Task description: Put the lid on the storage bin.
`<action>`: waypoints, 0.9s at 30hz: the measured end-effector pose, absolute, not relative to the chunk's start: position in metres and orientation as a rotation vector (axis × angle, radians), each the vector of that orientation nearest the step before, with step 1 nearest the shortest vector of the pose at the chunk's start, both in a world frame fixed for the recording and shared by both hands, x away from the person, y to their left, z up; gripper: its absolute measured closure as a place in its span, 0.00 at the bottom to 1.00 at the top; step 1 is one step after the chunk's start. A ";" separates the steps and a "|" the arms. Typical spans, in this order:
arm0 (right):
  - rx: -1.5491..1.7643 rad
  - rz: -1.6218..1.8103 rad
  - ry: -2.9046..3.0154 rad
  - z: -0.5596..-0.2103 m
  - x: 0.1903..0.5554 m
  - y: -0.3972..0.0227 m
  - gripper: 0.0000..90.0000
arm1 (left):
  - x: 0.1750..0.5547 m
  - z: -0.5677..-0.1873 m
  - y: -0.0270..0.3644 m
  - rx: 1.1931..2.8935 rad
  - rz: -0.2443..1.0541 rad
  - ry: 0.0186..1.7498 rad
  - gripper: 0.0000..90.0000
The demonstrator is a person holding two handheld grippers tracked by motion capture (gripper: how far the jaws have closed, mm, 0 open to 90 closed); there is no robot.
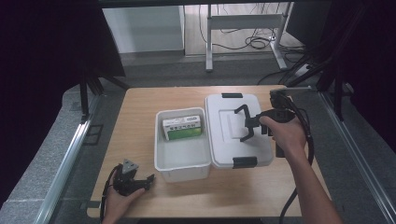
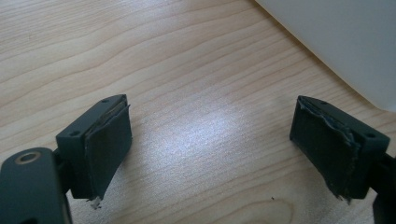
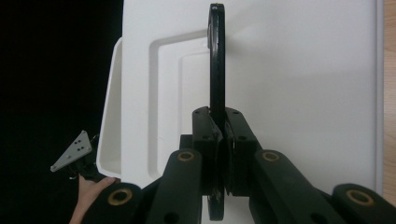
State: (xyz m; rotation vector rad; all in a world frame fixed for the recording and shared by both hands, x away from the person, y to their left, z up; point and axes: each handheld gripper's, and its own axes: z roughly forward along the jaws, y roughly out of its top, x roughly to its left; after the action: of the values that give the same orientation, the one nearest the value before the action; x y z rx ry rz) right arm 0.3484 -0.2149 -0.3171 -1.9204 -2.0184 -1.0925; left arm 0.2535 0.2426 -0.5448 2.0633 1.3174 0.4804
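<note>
left hand: at 7 o'clock on the table, holding the left gripper by its body.
left gripper: low over the wood at 7 o'clock, well apart from the box corner; in the left gripper view its jaws stand wide apart with bare table between them, and a pad with a frayed edge shows on the inner face.
grey plate: three-cornered, on top of the left gripper.
table: pale wood grain, with a metal rail along each side.
box: white, open, near the table centre, long side running 12 to 6 o'clock; its wall crosses the 1 o'clock corner of the left gripper view.
carton: green and white, lying inside the box at its 12 o'clock end.
lid: white, flat on the table just beside the box at its 3 o'clock side; black latches at its 12 and 6 o'clock ends.
handle: black, raised from the lid's recess, seen edge-on in the right gripper view.
right gripper: over the lid; jaws closed together on the handle.
right hand: at 3 o'clock, gripping the right gripper's body, cable trailing toward 5 o'clock.
</note>
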 end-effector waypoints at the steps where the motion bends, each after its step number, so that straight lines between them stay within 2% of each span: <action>1: -1.917 -1.096 -2.013 -0.317 0.349 -0.212 0.95 | 0.253 -0.545 0.243 2.063 0.481 1.317 0.14; 27: -1.805 -1.088 -2.043 -0.306 0.354 -0.144 0.95 | 0.254 -0.545 0.242 2.067 0.478 1.308 0.14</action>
State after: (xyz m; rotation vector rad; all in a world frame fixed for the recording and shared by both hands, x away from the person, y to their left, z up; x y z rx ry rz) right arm 0.3537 -0.1438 -0.3057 -1.8054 -2.0426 -1.0885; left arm 0.2535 0.2424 -0.5450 2.0666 1.3076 0.4775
